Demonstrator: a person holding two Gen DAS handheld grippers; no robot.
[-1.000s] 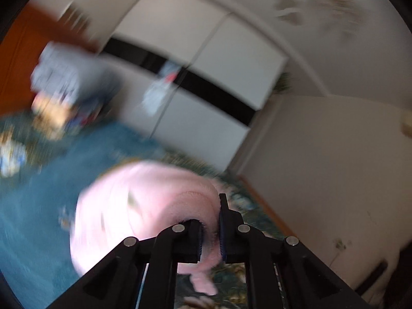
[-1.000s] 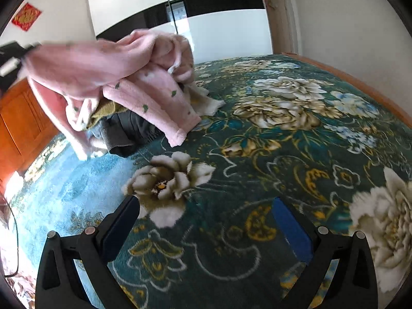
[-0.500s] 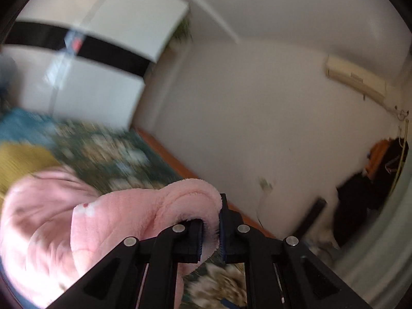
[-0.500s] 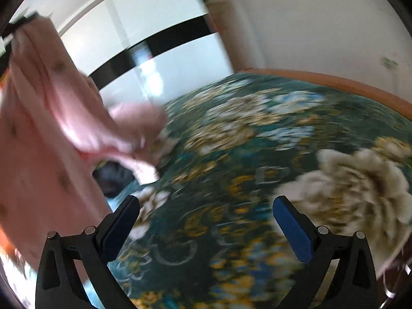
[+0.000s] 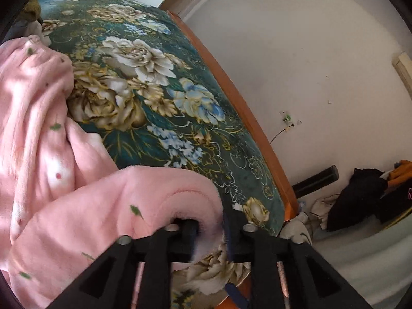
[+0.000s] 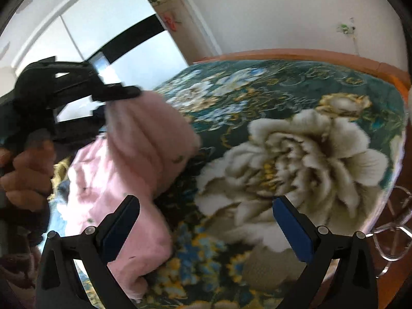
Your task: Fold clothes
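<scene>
Over the bed (image 5: 144,82), my left gripper (image 5: 211,228) pinches the pink garment (image 5: 77,185), mid-carry; right gripper (image 6: 206,221), spread empty, must grab fabric at nine o'clock.

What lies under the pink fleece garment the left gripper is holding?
Under the pink fleece garment lies the green floral bedspread, visible around it. Whatever sits beneath its bunched bulk is covered. The left gripper pinches its edge.
</scene>
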